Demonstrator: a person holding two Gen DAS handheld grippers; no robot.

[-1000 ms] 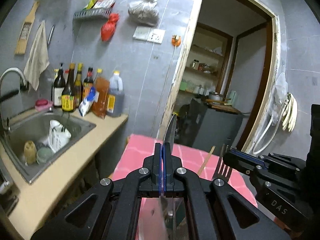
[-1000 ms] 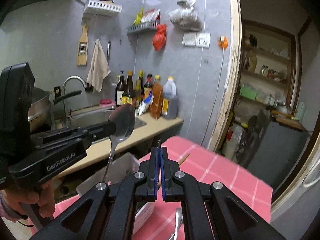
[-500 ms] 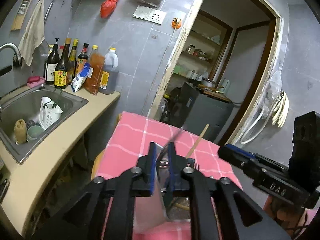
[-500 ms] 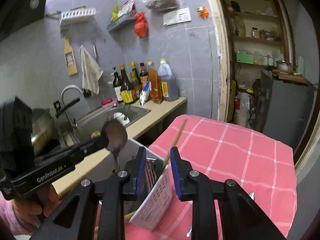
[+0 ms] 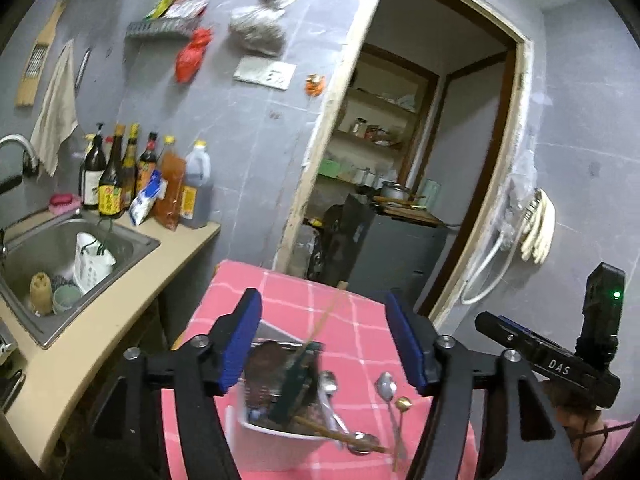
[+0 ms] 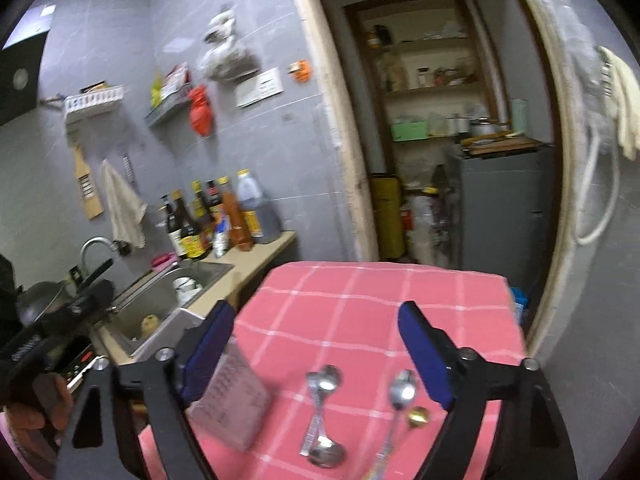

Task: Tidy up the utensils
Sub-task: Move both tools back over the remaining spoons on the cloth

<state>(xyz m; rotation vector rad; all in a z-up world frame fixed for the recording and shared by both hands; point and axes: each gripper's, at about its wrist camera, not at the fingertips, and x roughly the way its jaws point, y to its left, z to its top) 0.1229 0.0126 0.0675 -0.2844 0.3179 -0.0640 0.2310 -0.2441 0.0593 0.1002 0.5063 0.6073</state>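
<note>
My left gripper (image 5: pixel 330 340) is open and empty above a white utensil box (image 5: pixel 276 436) that holds a knife, spoons and chopsticks. My right gripper (image 6: pixel 316 356) is open and empty over the pink checked tablecloth (image 6: pixel 360 300). The box corner (image 6: pixel 236 404) shows by its left finger. Two silver spoons (image 6: pixel 322 412) lie crossed on the cloth, with a third silver spoon (image 6: pixel 396 404) and a small gold spoon (image 6: pixel 418 416) to their right. These loose spoons also show in the left wrist view (image 5: pixel 390 392). The right gripper body (image 5: pixel 552 364) is at that view's right edge.
A counter with a steel sink (image 5: pixel 60 256) and several sauce bottles (image 5: pixel 140 176) runs along the left. A doorway (image 5: pixel 420 160) with a dark cabinet is behind the table. An induction cooker (image 6: pixel 76 360) sits at the left edge.
Both grippers have opened wide. The left let go of the knife and the right let go of its utensil into the box. The right view has swung right toward the loose spoons.
</note>
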